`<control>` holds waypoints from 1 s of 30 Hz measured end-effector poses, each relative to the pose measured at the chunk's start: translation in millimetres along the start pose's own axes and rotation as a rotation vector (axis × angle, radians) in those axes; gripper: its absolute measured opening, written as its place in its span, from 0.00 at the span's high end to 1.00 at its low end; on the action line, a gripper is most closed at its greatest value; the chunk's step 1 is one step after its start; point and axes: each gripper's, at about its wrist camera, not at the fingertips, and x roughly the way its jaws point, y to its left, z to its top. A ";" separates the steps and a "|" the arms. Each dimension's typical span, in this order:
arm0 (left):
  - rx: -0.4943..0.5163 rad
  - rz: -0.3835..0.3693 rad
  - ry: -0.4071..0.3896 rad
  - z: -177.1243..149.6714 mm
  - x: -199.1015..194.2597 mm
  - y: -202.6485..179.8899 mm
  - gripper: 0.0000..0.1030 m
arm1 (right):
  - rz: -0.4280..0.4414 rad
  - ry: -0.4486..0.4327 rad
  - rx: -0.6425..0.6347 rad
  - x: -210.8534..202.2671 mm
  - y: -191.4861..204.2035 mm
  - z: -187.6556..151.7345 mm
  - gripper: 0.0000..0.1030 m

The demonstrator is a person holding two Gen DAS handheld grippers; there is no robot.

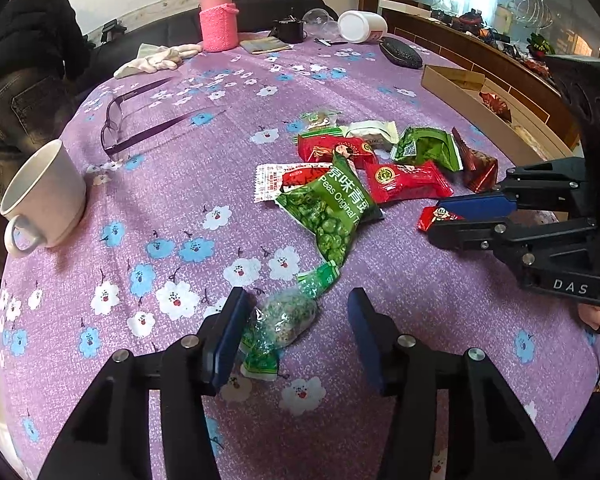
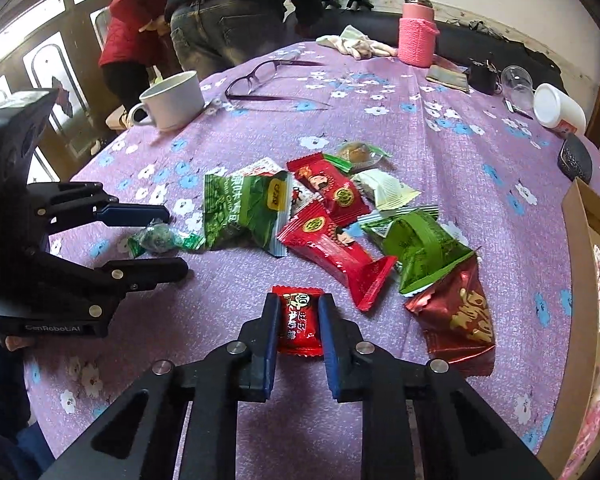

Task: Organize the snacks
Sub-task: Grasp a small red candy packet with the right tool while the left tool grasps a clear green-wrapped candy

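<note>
While my right hand-held gripper (image 2: 299, 320) clamps the small red candy (image 2: 299, 322) on the near counter (image 2: 480, 128), my left hand-held gripper (image 1: 296, 330) stands apart around the green-wrapped sweet (image 1: 284, 320).

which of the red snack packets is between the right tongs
The small red candy packet, lying alone nearest the camera; the other red packets sit in the pile.

A heap of snack packets lies flat on the purple flowered tablecloth (image 2: 440, 152). A big green pea bag (image 2: 246, 208) forms the heap's left end, with two red packets (image 2: 328, 248) overlapping just right of it. A dark red foil pouch (image 2: 456, 316) lies at the right end. A small red candy (image 2: 300, 326) sits apart below the heap, and a green twist-wrapped sweet (image 2: 160, 238) lies left of the pea bag.
</note>
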 end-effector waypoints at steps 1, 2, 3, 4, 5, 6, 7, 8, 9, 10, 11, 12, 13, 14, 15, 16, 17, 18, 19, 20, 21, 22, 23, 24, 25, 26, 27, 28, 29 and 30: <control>0.015 0.008 -0.006 -0.6 -0.6 -2.1 0.55 | 0.004 -0.001 0.005 0.0 -0.7 0.0 0.79; 0.026 0.005 -0.011 -1.0 -1.5 -4.1 0.71 | 0.010 -0.002 0.010 -0.3 -1.9 0.0 0.79; 0.041 0.006 -0.018 -1.4 -2.8 -7.5 0.77 | 0.011 -0.004 0.009 -0.7 -1.9 0.1 0.79; 0.049 0.015 -0.021 -1.7 -2.6 -8.7 0.77 | 0.011 -0.006 0.009 -0.1 -1.0 0.2 0.79; 0.057 0.022 -0.026 -2.2 -3.0 -10.0 0.77 | 0.013 -0.007 0.012 -1.0 -0.9 -0.5 0.79; 0.058 0.024 -0.027 -2.4 -3.4 -10.3 0.77 | 0.019 -0.010 0.015 -1.8 -1.5 -0.5 0.79; 0.055 0.022 -0.027 -2.4 -3.7 -9.8 0.77 | 0.024 -0.014 0.020 -2.4 -1.9 0.3 0.79; 0.049 0.019 -0.026 -2.0 -3.5 -9.0 0.77 | 0.030 -0.021 0.028 -4.0 -3.1 0.7 0.79; 0.042 0.020 -0.029 -1.7 -3.8 -7.9 0.77 | 0.041 -0.036 0.043 -7.3 -5.5 1.4 0.79; 0.039 0.028 -0.033 -1.5 -4.6 -7.7 0.77 | 0.050 -0.047 0.054 -9.8 -7.0 1.9 0.79; 0.033 0.036 -0.040 -1.3 -5.7 -7.3 0.77 | 0.061 -0.062 0.067 -13.4 -9.6 2.5 0.79; 0.019 0.035 -0.051 -0.8 -8.6 -6.4 0.77 | 0.072 -0.077 0.082 -16.9 -12.0 3.2 0.79; 0.009 0.033 -0.062 0.5 -11.2 -5.4 0.77 | 0.079 -0.088 0.091 -19.8 -13.4 4.0 0.79; -0.006 0.036 -0.080 2.0 -15.9 -5.3 0.77 | 0.085 -0.101 0.103 -22.5 -15.5 4.5 0.79; -0.018 0.037 -0.097 3.9 -20.5 -5.5 0.77 | 0.091 -0.115 0.119 -25.5 -18.4 5.1 0.79; -0.030 0.035 -0.110 5.9 -24.1 -6.4 0.77 | 0.101 -0.130 0.137 -28.9 -21.9 5.8 0.80; -0.044 0.032 -0.121 8.5 -27.7 -7.2 0.77 | 0.106 -0.148 0.160 -32.4 -26.8 6.3 0.80; -0.062 0.028 -0.139 12.8 -33.0 -9.1 0.77 | 0.107 -0.159 0.178 -34.7 -30.4 7.0 0.80; -0.070 0.031 -0.148 15.3 -35.5 -10.9 0.77 | 0.109 -0.171 0.201 -37.6 -35.6 7.6 0.80; -0.082 0.040 -0.155 20.3 -38.6 -14.2 0.77 | 0.108 -0.185 0.227 -41.0 -41.7 7.8 0.80; -0.093 0.047 -0.157 25.6 -40.5 -17.4 0.77 | 0.102 -0.197 0.248 -43.5 -46.6 7.9 0.80; -0.104 0.051 -0.159 29.7 -41.4 -19.8 0.77 | 0.097 -0.210 0.276 -46.7 -53.3 7.7 0.80; -0.114 0.049 -0.158 33.9 -41.7 -22.2 0.77 | 0.094 -0.220 0.303 -49.2 -60.0 7.5 0.80; -0.127 0.041 -0.152 40.6 -40.9 -26.7 0.77 | 0.088 -0.227 0.328 -51.2 -66.0 7.0 0.80; -0.134 0.040 -0.149 45.0 -40.0 -29.9 0.77 | 0.080 -0.233 0.345 -52.6 -70.9 6.6 0.80; -0.143 0.034 -0.147 50.5 -38.4 -33.7 0.77 | 0.066 -0.238 0.361 -53.8 -75.8 6.5 0.80; -0.146 0.025 -0.143 55.9 -35.7 -37.5 0.77 | 0.049 -0.242 0.375 -55.0 -80.4 6.2 0.80; -0.147 0.022 -0.139 59.6 -33.7 -40.4 0.77 | 0.044 -0.245 0.388 -55.5 -84.3 5.9 0.80; -0.151 0.020 -0.133 63.4 -31.2 -43.5 0.77 | 0.043 -0.247 0.406 -56.1 -88.2 5.4 0.80; -0.155 0.011 -0.125 68.6 -28.1 -47.5 0.77 | 0.041 -0.249 0.421 -56.7 -91.6 5.1 0.80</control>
